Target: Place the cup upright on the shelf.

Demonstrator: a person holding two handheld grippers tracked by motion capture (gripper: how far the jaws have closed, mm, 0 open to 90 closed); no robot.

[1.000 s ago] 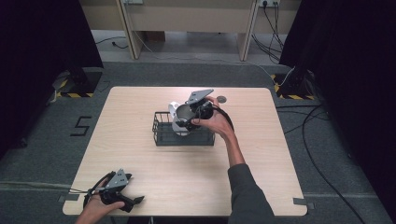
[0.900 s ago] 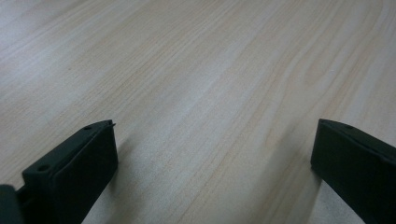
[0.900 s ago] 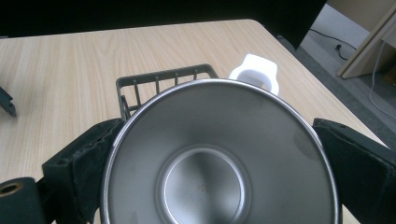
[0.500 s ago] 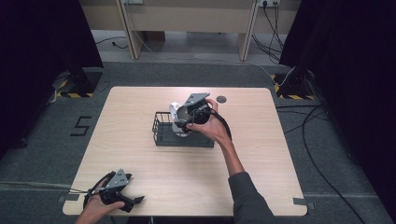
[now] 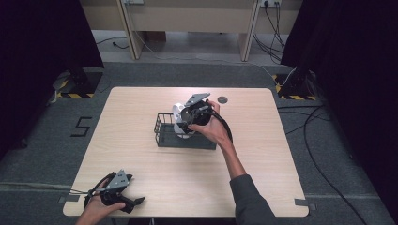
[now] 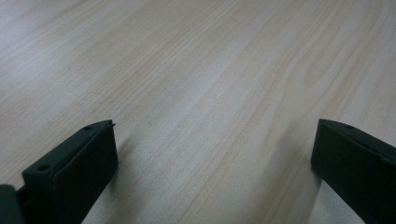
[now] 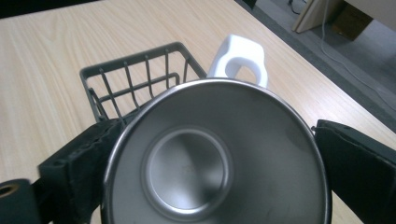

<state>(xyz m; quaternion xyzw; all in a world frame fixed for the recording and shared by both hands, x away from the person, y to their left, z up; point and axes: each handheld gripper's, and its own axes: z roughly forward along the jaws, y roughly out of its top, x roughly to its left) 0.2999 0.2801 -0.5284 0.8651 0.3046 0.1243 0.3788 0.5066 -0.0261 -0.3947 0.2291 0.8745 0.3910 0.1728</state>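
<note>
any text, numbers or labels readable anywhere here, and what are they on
"5": a black numeral marked on the grey floor left of the table.
The metal cup with the white handle in the right gripper view bears faint marks at its inner bottom, too blurred to read.
The wire basket shows no lettering.
Black and yellow hazard stripes at the stand feet are a sign without words.

Small dark disc (image 5: 222, 99) on table (image 5: 141, 154)

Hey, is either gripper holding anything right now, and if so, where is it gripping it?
The right gripper has a steel cup with a white handle between its fingers, over the wire basket; a firm grip can't be told. The left gripper is open, holding nothing.
</note>
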